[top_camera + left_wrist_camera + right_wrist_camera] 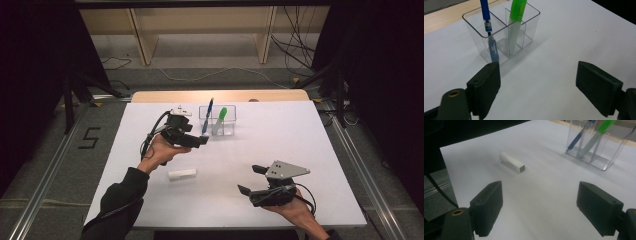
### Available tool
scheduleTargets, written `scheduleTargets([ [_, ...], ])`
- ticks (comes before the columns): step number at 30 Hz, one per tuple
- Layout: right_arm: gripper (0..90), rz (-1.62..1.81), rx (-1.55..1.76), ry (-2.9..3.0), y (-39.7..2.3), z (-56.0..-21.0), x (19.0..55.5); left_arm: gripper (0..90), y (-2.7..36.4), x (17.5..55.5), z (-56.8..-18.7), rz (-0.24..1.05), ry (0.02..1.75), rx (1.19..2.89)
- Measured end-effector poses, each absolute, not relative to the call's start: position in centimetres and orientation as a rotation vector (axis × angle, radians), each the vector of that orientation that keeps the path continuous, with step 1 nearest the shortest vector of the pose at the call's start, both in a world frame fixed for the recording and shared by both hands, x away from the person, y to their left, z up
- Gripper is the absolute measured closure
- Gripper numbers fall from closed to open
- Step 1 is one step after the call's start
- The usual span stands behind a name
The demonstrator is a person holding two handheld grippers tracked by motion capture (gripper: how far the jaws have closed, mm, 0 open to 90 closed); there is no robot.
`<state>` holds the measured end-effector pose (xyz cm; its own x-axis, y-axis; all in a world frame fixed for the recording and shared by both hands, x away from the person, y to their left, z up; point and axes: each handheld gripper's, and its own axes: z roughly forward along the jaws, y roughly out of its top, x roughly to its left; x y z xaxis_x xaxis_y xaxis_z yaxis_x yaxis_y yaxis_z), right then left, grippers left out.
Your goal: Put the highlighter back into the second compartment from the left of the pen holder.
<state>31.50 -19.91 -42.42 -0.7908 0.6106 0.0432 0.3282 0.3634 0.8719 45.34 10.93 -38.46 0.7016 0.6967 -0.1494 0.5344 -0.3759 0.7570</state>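
Observation:
A clear plastic holder [227,131] with compartments stands at the back middle of the white table top. A blue pen [208,116] leans in its left part and a green-capped marker [220,118] in the one beside it. My left gripper [200,137] hovers just left of the holder, open, with nothing between its jaws. Its own view shows the holder [534,22], pen [485,12] and marker [517,12] close ahead. A short white stick [182,174] lies flat nearer the front. My right gripper [250,179] is open at the front right, facing the stick [511,162].
The white sheet [300,150] covers the table, with a wooden strip [220,95] along the far edge. Beyond it are shelf legs and loose cables on the floor. Metal rails run along both sides, and a "5" [90,137] is marked on the floor at the left.

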Motion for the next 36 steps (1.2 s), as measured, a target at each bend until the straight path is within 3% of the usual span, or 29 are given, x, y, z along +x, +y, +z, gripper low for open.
scheduleTargets([
  [36,21.1,1.409,0.845,2.348,-20.2,-42.7,31.8,18.0,13.5,43.1,-39.6,0.229,0.89,2.241],
])
